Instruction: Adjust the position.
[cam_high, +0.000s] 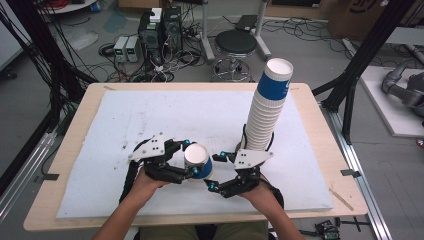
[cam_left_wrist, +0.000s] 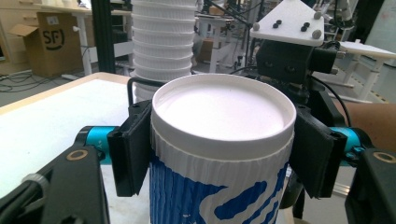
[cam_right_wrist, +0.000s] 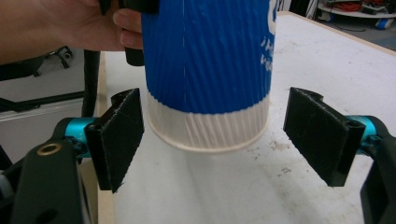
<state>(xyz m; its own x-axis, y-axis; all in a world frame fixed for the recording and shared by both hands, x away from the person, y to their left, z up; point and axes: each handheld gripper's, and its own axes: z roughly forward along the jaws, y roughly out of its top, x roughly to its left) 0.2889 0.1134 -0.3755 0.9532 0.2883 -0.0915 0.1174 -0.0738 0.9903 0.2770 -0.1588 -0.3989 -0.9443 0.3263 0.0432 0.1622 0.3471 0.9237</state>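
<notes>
the left gripper (cam_high: 191, 158) is clamped on one blue and white paper cup (cam_high: 198, 161), its pads pressed against the rim on both sides, just above the white mat (cam_high: 150, 120). the right gripper (cam_high: 215, 171) stands released, the cup's base between its pads (cam_right_wrist: 119, 135) with a gap on each side. the left gripper view shows the cup's white upturned end, the right gripper view its ribbed blue wall. one tall stack of cups (cam_high: 267, 107) stands just behind the right gripper. two grippers, one loose cup.
</notes>
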